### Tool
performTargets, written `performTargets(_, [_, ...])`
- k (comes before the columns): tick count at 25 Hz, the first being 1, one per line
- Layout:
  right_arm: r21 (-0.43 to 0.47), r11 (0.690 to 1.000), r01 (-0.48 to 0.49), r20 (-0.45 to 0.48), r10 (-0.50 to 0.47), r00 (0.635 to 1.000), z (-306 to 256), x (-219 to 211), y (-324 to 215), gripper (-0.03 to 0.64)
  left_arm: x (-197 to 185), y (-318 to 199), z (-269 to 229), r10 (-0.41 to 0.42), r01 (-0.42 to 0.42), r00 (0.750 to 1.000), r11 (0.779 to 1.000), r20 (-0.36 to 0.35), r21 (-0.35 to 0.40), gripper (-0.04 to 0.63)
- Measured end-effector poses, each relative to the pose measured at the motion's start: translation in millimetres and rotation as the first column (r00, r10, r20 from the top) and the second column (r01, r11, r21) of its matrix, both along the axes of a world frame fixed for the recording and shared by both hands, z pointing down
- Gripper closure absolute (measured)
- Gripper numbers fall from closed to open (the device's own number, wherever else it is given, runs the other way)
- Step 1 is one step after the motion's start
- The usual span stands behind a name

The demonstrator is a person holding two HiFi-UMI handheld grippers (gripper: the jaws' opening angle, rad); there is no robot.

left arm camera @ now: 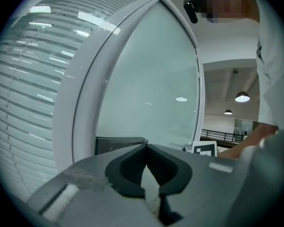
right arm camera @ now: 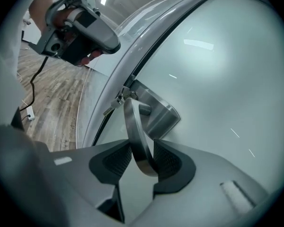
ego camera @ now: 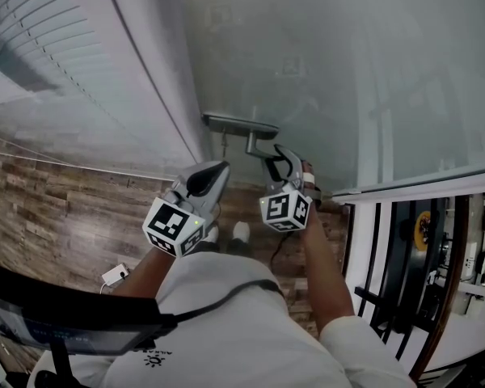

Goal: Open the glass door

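Note:
The frosted glass door fills the upper head view. Its metal lever handle juts out from a plate at the door's left edge. My right gripper is shut on the lever. In the right gripper view the tilted lever lies between the pads, and the round backplate is behind it. My left gripper hovers just left of the handle, shut and empty. In its own view the left gripper's pads meet at the tips, facing the door.
A white door frame and a blind-covered window stand left of the door. Wood flooring lies below, with a white plug and a cable on it. A black railing runs at the right.

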State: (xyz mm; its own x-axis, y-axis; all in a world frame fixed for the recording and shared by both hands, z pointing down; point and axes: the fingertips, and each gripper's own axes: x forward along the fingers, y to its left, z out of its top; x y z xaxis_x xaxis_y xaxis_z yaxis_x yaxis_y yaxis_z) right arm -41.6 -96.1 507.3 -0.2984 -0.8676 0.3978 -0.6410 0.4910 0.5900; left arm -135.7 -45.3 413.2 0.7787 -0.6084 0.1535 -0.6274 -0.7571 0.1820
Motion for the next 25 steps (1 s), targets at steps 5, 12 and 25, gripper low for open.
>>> performTargets(5, [-0.001, 1.000, -0.008, -0.040, 0.008, 0.999, 2.4, 12.1, -11.2, 0.471, 6.9, 0.8, -2.8, 0.026, -0.026, 1.000, 1.000, 0.000, 0.009, 0.594])
performTargets(12, [-0.016, 0.999, -0.040, -0.085, 0.038, 0.996, 9.6, 29.3, -29.6, 0.479, 23.7, 7.0, -6.3, 0.101, -0.101, 0.995, 0.994, -0.005, 0.034, 0.594])
performTargets(25, [-0.020, 0.997, -0.070, -0.269, 0.062, 0.961, -9.9, 23.9, -91.1, 0.472, 21.4, -36.1, -22.3, 0.178, -0.175, 0.984, 0.982, -0.031, 0.068, 0.595])
